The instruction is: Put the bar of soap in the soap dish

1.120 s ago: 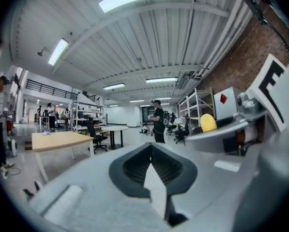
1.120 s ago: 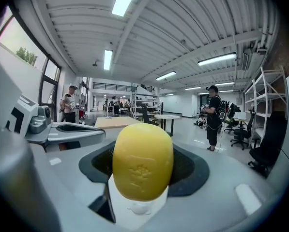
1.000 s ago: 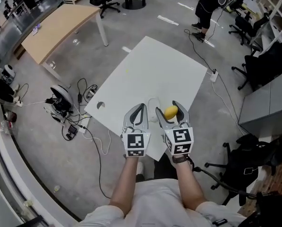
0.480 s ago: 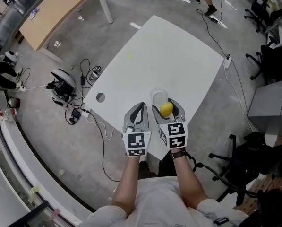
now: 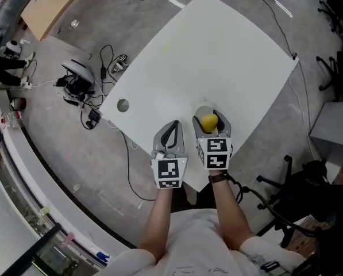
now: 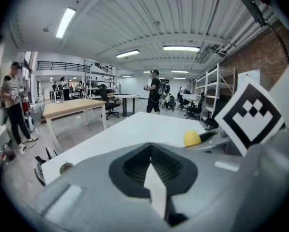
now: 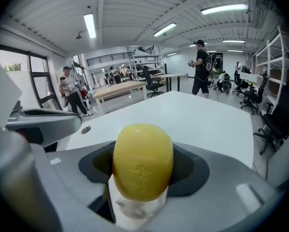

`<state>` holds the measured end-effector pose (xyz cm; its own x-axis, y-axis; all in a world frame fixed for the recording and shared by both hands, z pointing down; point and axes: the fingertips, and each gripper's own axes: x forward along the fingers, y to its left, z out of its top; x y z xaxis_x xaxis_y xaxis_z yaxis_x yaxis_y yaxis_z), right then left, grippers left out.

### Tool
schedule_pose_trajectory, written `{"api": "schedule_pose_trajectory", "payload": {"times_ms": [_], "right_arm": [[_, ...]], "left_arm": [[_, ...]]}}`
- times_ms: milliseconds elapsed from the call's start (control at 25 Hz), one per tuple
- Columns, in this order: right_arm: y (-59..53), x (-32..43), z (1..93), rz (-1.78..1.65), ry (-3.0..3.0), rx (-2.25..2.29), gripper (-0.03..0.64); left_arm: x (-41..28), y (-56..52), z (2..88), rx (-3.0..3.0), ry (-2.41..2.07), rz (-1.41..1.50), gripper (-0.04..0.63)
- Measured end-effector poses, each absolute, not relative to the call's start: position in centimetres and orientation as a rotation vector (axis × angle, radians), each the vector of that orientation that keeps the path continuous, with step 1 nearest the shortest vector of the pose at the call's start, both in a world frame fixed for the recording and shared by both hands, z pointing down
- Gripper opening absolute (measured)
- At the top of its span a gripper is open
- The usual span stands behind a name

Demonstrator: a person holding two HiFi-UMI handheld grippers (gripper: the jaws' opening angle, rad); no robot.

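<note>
My right gripper (image 5: 211, 115) is shut on the yellow oval bar of soap (image 5: 208, 121), which stands upright between the jaws in the right gripper view (image 7: 143, 161). A pale oval soap dish (image 5: 200, 110) lies on the white table (image 5: 217, 50) right under and behind this gripper, mostly hidden by it. Just to the left, my left gripper (image 5: 172, 124) hangs over the table's near edge with its jaws together and nothing in them. The left gripper view shows the soap (image 6: 192, 138) off to the right.
A round cable hole (image 5: 123, 104) sits near the table's left edge. Cables and a device (image 5: 76, 84) lie on the floor to the left. A wooden table (image 5: 47, 13) is at the far left, and office chairs (image 5: 309, 183) are on the right. People stand in the far background.
Both grippers have sunk toward the table and moved forward. The soap stays in the right gripper, which now sits over the dish instead of beside it.
</note>
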<state>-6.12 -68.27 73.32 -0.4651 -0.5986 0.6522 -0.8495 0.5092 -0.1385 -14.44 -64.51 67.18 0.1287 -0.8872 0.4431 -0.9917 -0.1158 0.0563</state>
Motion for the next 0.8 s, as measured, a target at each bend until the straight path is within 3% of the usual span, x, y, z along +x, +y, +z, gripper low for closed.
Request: {"api": "schedule_pose_trajectory", "payload": {"times_ms": [520, 640, 800], "right_arm": [[-70.1, -7.3, 74.2, 0.594, -2.135, 1.256, 0.301], [-70.2, -7.5, 74.3, 0.555, -2.121, 1.263, 0.357], [-70.3, -6.6, 73.8, 0.543, -2.115, 1.292, 0.357]], "left_arm": [[-14.8, -64.6, 69.2, 2.022, -1.807, 0.473, 0.0], [-14.8, -64.5, 69.5, 2.024, -1.796, 0.475, 0.0], [-14.5, -64.3, 69.2, 2.039, -1.786, 0.469, 0.0]]}}
